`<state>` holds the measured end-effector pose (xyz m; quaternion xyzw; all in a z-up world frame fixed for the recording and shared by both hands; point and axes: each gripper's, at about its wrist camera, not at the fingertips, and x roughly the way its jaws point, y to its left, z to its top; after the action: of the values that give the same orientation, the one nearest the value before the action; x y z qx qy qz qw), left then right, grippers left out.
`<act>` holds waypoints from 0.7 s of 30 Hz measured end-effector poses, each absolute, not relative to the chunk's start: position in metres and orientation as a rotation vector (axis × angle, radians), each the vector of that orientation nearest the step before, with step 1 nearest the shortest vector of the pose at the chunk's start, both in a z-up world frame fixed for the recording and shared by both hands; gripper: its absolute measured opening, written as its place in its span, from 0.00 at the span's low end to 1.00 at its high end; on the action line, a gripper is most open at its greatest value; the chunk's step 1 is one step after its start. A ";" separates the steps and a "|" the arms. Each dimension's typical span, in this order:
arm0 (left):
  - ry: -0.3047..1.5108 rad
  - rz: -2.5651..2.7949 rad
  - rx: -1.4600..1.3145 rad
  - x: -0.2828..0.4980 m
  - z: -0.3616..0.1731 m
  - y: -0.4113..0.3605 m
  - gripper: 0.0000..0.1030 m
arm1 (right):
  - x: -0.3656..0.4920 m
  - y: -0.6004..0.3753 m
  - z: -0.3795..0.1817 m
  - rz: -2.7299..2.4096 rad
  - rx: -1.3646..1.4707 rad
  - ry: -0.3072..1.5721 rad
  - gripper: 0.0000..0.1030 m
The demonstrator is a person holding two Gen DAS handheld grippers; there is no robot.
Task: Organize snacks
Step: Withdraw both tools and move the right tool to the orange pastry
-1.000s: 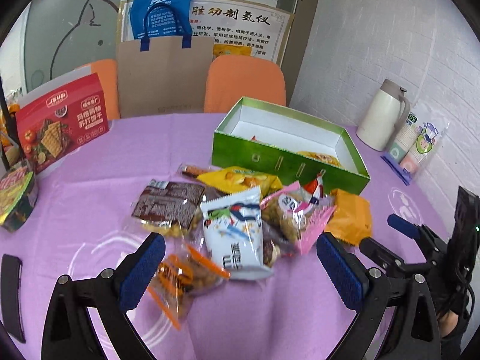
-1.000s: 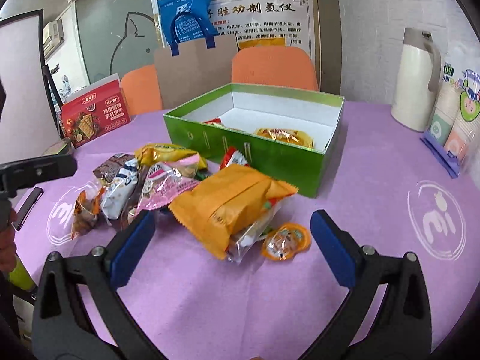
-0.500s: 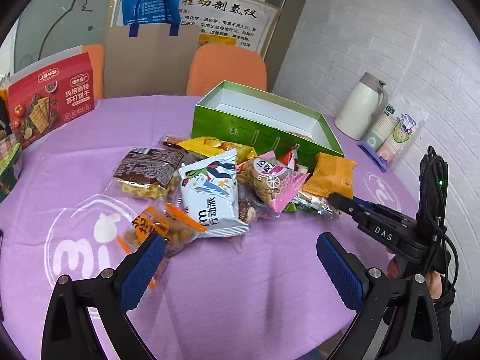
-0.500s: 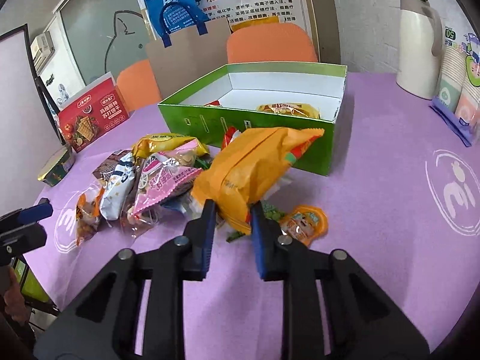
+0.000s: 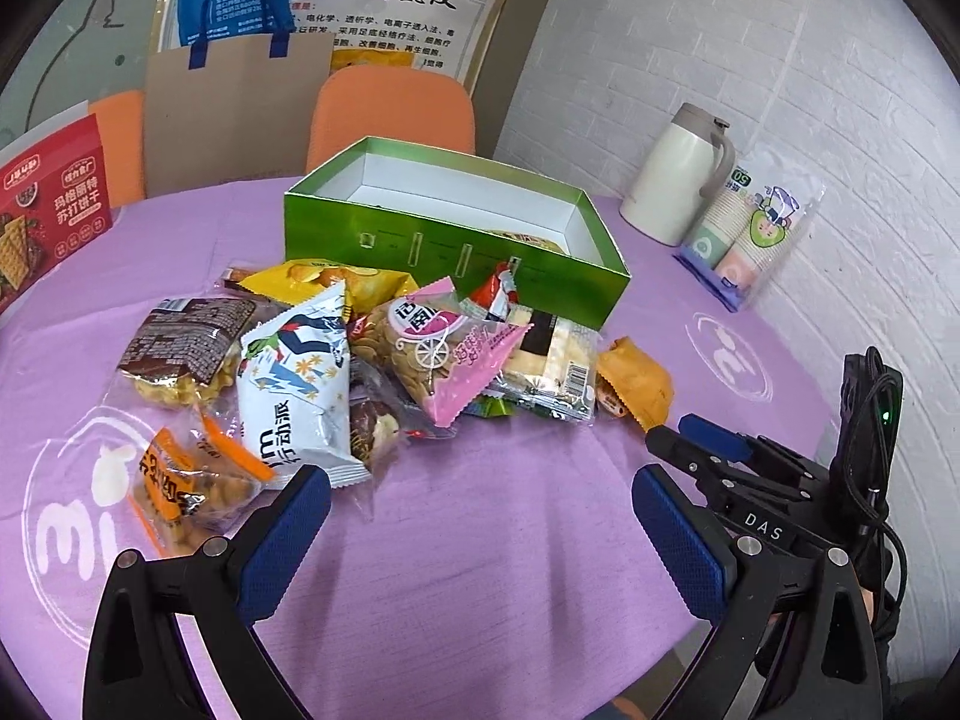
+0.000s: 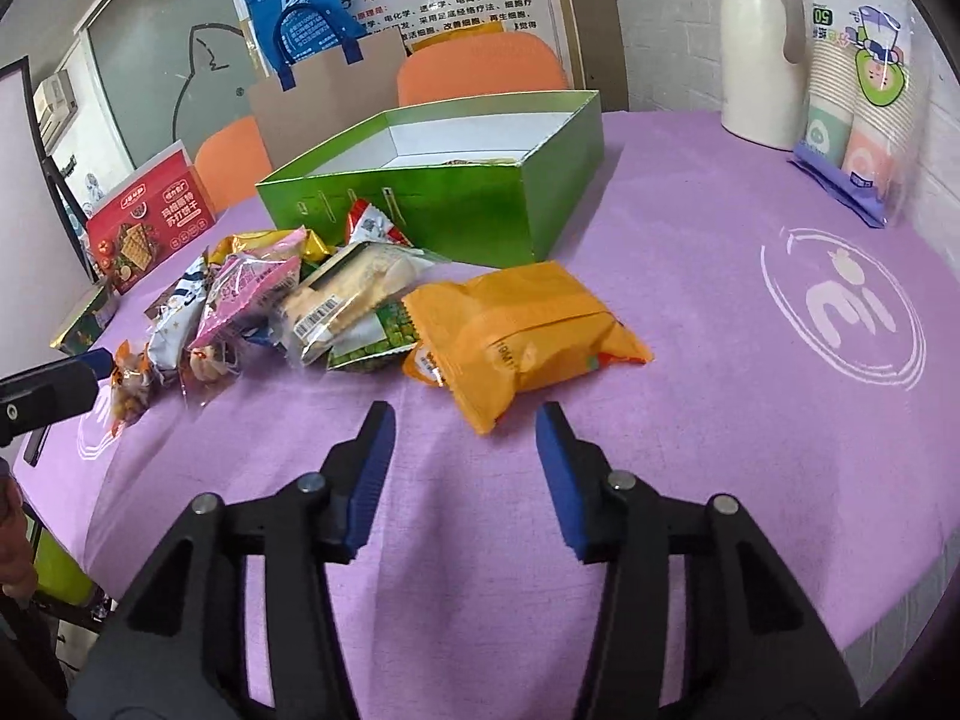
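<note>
While crinkly orange packet (image 6: 528,333) lies flat, right gripper (image 6: 465,468) gapes

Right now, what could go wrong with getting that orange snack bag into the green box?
The orange snack bag lies flat on the table, free of the open right tongs, so a corner pinch might slip. The green box has a tall wall; a low carry could bump it. The snack pile touches the bag and might get dragged.
</note>
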<state>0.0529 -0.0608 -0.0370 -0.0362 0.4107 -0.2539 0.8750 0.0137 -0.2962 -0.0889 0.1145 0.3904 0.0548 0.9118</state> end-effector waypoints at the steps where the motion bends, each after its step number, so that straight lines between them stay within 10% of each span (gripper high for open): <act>1: 0.857 -0.535 -0.071 0.053 -0.037 -0.063 0.99 | 0.012 -0.300 -0.087 0.090 0.249 0.799 0.55; 21: 0.872 -0.523 -0.051 0.056 -0.043 -0.070 0.99 | 0.052 -0.327 -0.104 0.153 0.248 0.861 0.78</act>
<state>0.0563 -0.0700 -0.0426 -0.0243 0.4175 -0.2505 0.8731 0.0525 -0.3271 -0.1042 0.1199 0.4158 0.0738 0.8985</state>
